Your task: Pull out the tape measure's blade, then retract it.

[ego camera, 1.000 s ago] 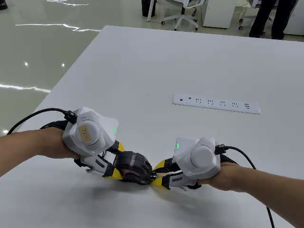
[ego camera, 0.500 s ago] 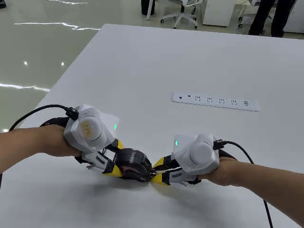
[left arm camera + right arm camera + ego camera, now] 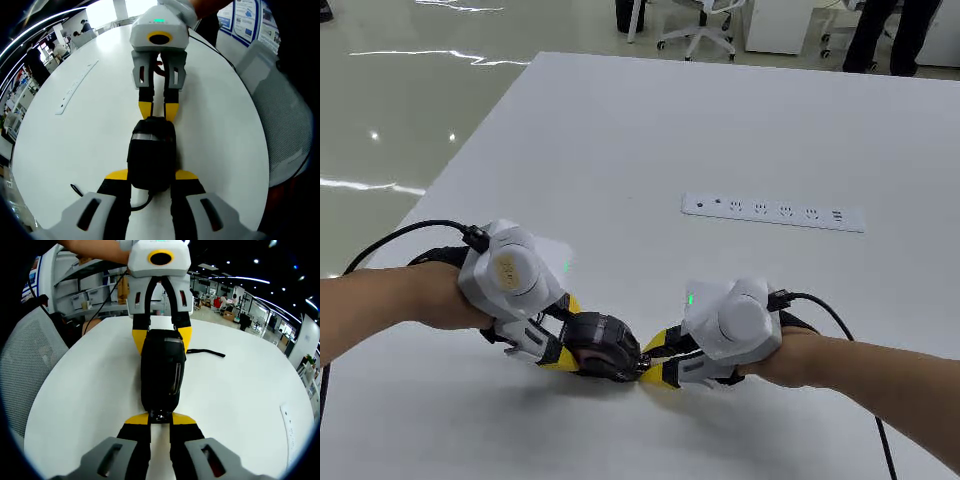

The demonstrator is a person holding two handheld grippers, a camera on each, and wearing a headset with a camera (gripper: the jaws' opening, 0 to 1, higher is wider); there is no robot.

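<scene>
Left gripper (image 3: pixel 152 176): jaws closed part-way on the flanks of the tape measure (image 3: pixel 152 147), gripping the black case firmly. Right gripper (image 3: pixel 160 419): tips nearly shut at the case's front end, apparently pinching the blade hook (image 3: pixel 160 413). The case lies low over the table (image 3: pixel 720 130), with its long axis on the line between the grippers, which face nose to nose. No blade is out yet. The right gripper is the one at the hook, so the pull goes straight back along that axis.

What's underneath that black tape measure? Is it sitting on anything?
Just the bare white table. The tape measure is clamped by the left gripper. Its underside is hidden, so I cannot tell whether it touches the tabletop or hangs just above it.
</scene>
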